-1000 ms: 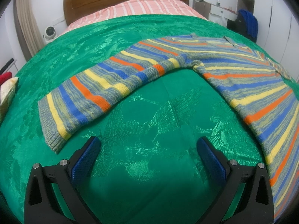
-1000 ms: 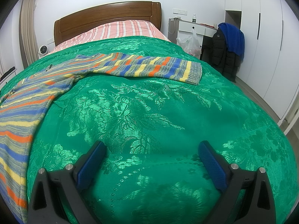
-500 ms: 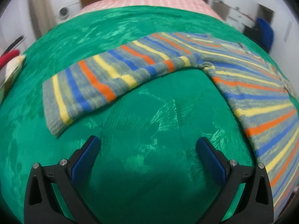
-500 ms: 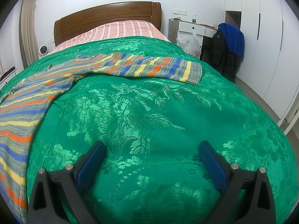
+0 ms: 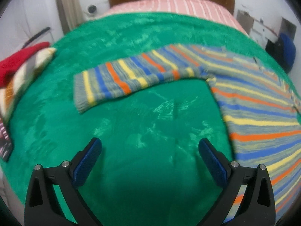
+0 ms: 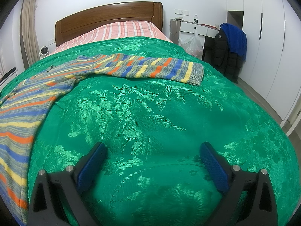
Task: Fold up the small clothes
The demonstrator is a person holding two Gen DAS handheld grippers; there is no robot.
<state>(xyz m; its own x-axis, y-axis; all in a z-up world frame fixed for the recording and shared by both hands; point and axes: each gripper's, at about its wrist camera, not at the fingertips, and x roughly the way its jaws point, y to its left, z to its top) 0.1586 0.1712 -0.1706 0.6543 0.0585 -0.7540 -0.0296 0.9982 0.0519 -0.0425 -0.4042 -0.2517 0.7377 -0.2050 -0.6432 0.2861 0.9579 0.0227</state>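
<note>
Striped sweater [image 5: 250,101] flat on green bedspread [image 6: 150,113], ahead of both tongs, untouched, left tongs [image 5: 150,146] & right tongs [image 6: 153,150] spread apart.

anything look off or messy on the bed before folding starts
Nothing stands out. The striped sweater lies flat on the green bedspread, sleeves spread out to each side, unfolded. Both the left gripper and right gripper are open and empty.

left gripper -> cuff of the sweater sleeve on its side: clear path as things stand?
Probably yes. The left gripper is open and empty, and only bare green bedspread lies between it and the sleeve cuff, which rests flat, ahead and to its left. The frame is motion-blurred, so details are soft.
</note>
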